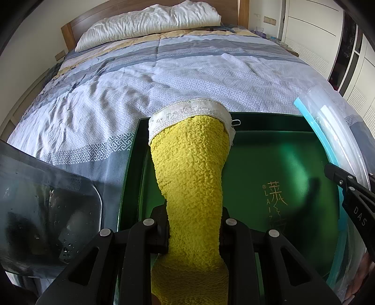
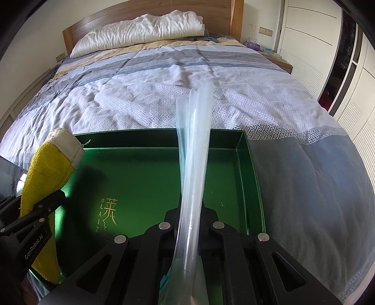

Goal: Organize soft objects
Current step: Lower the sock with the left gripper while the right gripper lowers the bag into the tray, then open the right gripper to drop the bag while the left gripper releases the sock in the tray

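My left gripper [image 1: 194, 225] is shut on a yellow terry towel [image 1: 192, 164] with a white hem, which sticks out past the fingers over the green tray [image 1: 281, 164]. The same towel [image 2: 46, 169] and left gripper [image 2: 52, 200] show at the left edge of the right wrist view. My right gripper [image 2: 191, 215] is shut on a clear plastic bag [image 2: 194, 140] folded into a narrow strip above the tray [image 2: 152, 169]. That bag [image 1: 328, 131], with a blue zip strip, appears at the right in the left wrist view beside the right gripper's fingers [image 1: 349, 190].
The tray rests on a bed with a grey-blue patterned bedspread [image 1: 140, 77]. A white pillow [image 1: 150, 23] lies against the wooden headboard [image 2: 150, 9]. A dark glossy object [image 1: 46, 211] sits left of the tray. White wardrobe doors [image 2: 328, 47] stand on the right.
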`<state>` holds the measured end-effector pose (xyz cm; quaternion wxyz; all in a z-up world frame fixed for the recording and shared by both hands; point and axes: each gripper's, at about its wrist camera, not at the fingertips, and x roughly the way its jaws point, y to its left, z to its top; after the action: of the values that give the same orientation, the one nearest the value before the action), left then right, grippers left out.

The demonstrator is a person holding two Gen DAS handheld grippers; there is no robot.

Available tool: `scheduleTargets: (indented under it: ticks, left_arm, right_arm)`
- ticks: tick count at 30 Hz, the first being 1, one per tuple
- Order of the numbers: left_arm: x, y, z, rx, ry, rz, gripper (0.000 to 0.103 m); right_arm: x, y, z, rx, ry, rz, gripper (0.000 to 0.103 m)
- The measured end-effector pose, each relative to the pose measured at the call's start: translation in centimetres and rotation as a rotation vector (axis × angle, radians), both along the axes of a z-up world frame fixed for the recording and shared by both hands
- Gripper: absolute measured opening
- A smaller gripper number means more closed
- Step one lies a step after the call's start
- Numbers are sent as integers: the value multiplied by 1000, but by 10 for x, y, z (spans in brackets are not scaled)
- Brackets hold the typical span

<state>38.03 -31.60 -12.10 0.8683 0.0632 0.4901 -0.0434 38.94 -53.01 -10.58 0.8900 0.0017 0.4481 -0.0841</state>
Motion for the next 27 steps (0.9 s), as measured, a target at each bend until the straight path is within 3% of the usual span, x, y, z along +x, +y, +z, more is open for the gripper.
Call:
scheduleTargets:
  ticks: [12, 15, 17, 19, 24, 27]
  left_arm:
    - [1, -1, -4, 5, 10, 1, 24]
    - [2, 1, -5, 1, 15, 7, 28]
    - [2, 2, -6, 0, 19, 7, 32]
    - [3, 3, -6, -6, 18, 12, 36]
    - [3, 4, -4, -12, 12, 8, 52]
    - [2, 3, -1, -18, 0, 1, 53]
  right_arm:
    - [-1, 0, -2, 6, 4, -9, 10]
    - [-2, -1, -3, 11, 4, -7, 24]
    - [-2, -1, -3, 9, 1, -10, 39]
    - [-2, -1, -3, 9, -4, -11, 42]
    - [-6, 1, 1, 5, -24, -11, 66]
    - [-8, -1, 5, 10, -38, -22, 79]
